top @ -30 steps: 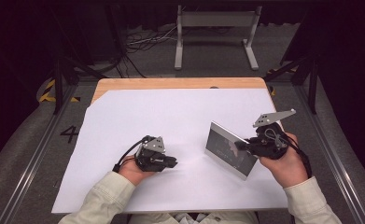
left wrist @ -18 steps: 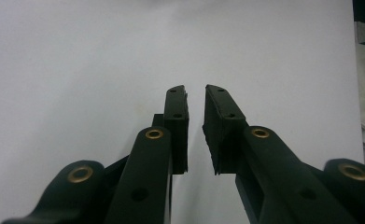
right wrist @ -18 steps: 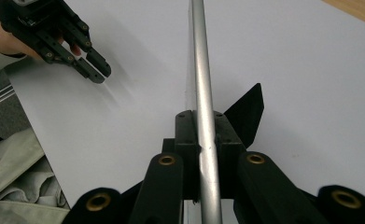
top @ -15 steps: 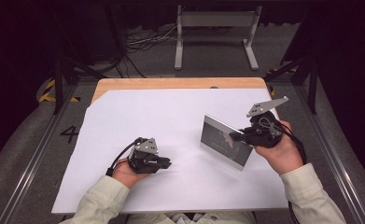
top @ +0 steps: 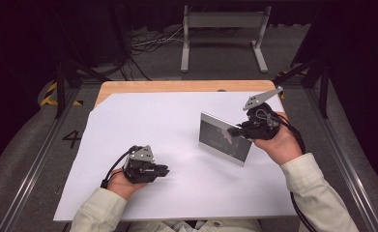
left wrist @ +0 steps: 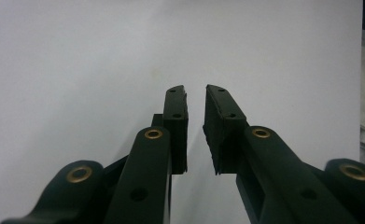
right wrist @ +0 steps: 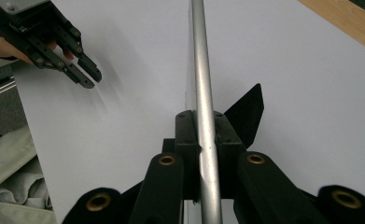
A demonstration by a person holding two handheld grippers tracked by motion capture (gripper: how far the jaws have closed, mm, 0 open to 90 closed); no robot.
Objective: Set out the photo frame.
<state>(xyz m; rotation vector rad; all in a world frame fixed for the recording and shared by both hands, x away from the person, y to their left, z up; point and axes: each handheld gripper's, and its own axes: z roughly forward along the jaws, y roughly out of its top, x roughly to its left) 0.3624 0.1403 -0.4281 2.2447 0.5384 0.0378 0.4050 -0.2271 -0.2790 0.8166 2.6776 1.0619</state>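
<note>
A flat silver-edged frame [top: 224, 139] with a dark face stands tilted on its lower edge on the white table cover [top: 152, 121], right of centre. My right gripper [top: 235, 130] is shut on the frame's right edge. In the right gripper view the pads [right wrist: 186, 128] clamp the frame's thin silver rim [right wrist: 200, 56], and a black back stand [right wrist: 248, 112] juts out to the right. My left gripper [top: 165, 170] lies low near the front left, pointing right. Its jaws [left wrist: 195, 91] stand a narrow gap apart with nothing between them. It also appears as the far gripper [right wrist: 90, 77].
A strip of bare wooden tabletop [top: 152, 86] runs along the far edge of the white cover. Behind the table stand a grey metal stand [top: 223, 21] and floor cables [top: 148, 41]. Metal rails [top: 351, 164] run along both sides.
My right gripper has carried the frame away from the person and a little left. My left hand has drifted left and slightly nearer the front edge.
</note>
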